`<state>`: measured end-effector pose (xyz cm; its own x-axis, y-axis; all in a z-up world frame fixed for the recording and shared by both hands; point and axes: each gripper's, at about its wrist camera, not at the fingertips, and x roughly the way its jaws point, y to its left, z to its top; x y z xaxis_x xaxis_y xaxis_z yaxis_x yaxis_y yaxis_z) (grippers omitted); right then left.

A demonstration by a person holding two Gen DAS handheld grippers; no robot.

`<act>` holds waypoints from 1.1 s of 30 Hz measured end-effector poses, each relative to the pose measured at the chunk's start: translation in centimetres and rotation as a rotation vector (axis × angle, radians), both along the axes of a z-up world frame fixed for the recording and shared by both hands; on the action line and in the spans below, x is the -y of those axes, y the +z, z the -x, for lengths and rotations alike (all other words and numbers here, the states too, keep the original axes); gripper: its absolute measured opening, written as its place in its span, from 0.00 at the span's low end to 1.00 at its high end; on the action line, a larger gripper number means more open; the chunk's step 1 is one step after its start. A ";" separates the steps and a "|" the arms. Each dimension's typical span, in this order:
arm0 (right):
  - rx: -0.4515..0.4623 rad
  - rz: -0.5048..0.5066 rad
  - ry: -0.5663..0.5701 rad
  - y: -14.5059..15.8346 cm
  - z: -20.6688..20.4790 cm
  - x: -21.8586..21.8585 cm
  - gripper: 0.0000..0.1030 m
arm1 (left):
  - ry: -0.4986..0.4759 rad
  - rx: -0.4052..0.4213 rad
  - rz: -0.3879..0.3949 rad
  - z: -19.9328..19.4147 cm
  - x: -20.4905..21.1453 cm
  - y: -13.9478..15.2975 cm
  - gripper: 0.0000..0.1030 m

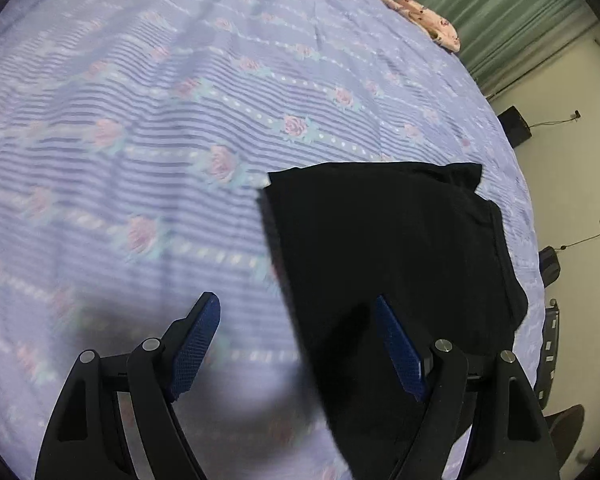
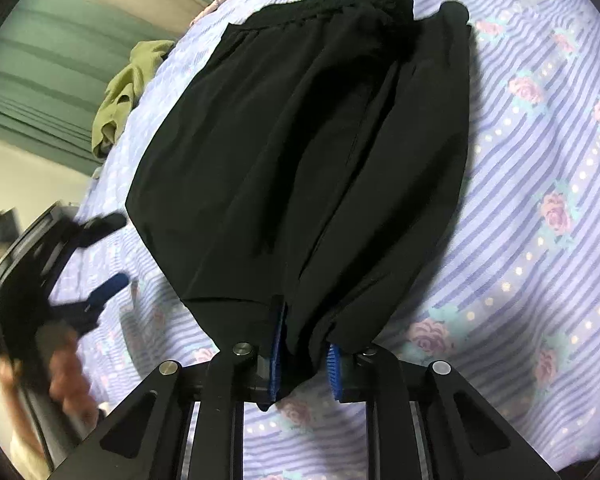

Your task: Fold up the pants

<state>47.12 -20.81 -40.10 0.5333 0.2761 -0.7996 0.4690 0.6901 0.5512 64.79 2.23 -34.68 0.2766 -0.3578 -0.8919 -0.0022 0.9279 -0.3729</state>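
Observation:
Black pants (image 1: 384, 248) lie on a lilac striped bedspread with pink roses (image 1: 160, 120). My left gripper (image 1: 296, 304) is open and empty above the pants' left edge. In the right wrist view the pants (image 2: 300, 140) stretch away, folded lengthwise, waistband at the far end. My right gripper (image 2: 306, 332) is shut on the pants' near end, cloth bunched between its blue pads (image 2: 278, 344). The left gripper (image 2: 112, 248) shows open and blurred at the left, held by a hand.
A green garment (image 2: 128, 88) lies at the bed's far edge. A pink floral pillow (image 1: 432, 20) sits by green curtains (image 1: 480, 12). The bed's right edge drops to a floor with dark objects (image 1: 514, 126).

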 end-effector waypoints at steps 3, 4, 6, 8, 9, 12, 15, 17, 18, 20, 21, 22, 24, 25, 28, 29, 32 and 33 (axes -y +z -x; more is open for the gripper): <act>0.014 -0.029 0.021 -0.6 0.1 0.6 0.19 | -0.027 0.031 -0.024 -0.8 0.8 -0.8 0.77; 0.011 -0.040 0.016 -0.6 0.0 0.7 0.19 | -0.045 0.050 -0.040 -1.0 1.3 -1.0 0.78; 0.015 -0.055 0.010 -0.8 0.2 0.8 0.19 | -0.070 0.075 -0.060 -1.7 2.0 -1.5 0.78; 0.020 -0.043 0.019 -0.9 0.4 0.5 0.19 | -0.081 0.097 -0.063 -2.4 2.4 -1.7 0.78; 0.021 -0.036 0.025 -0.9 0.3 0.4 0.19 | -0.088 0.105 -0.062 -2.7 2.6 -1.8 0.78; 0.020 -0.051 0.010 -1.1 -0.2 0.3 0.19 | -0.103 0.119 -0.053 -3.5 3.0 -1.9 0.78; 0.023 -0.059 -0.005 -1.3 -0.4 0.3 0.20 | -0.104 0.125 -0.043 -3.9 3.4 -1.7 0.61; 0.025 -0.042 0.027 -1.1 -0.6 0.2 0.19 | -0.091 0.116 -0.022 -3.8 3.4 -1.1 0.29; 0.025 -0.047 0.042 -0.8 -0.7 0.3 0.16 | -0.089 0.112 0.000 -3.7 3.4 -0.7 0.19; 0.029 -0.104 0.050 -0.3 -0.8 0.8 0.14 | -0.079 0.129 0.022 -3.1 3.5 0.9 0.13; 0.038 -0.118 0.058 0.1 -0.9 1.0 0.13 | -0.081 0.143 0.017 -2.9 3.7 1.7 0.12; 0.056 -0.122 0.074 0.7 -0.8 1.2 0.13 | -0.083 0.159 0.009 -2.5 3.9 2.7 0.12; 0.102 -0.108 0.115 2.6 -0.6 1.8 0.12 | -0.089 0.200 0.000 -1.4 4.4 5.1 0.11; 0.129 -0.094 0.137 3.8 -0.3 2.1 0.12 | -0.094 0.222 -0.002 -0.8 4.5 6.3 0.11; 0.203 -0.052 0.170 7.4 0.9 3.3 0.12 | -0.110 0.287 -0.034 1.7 4.9 10.5 0.10; 0.225 -0.050 0.178 8.7 1.4 3.7 0.12 | -0.105 0.303 -0.033 2.6 4.8 11.8 0.10; 0.283 -0.046 0.197 12.6 3.1 4.8 0.11 | -0.073 0.338 -0.031 5.7 3.2 16.0 0.10; 0.304 -0.058 0.206 14.3 3.9 5.0 0.11 | -0.065 0.355 -0.045 6.9 2.7 17.3 0.10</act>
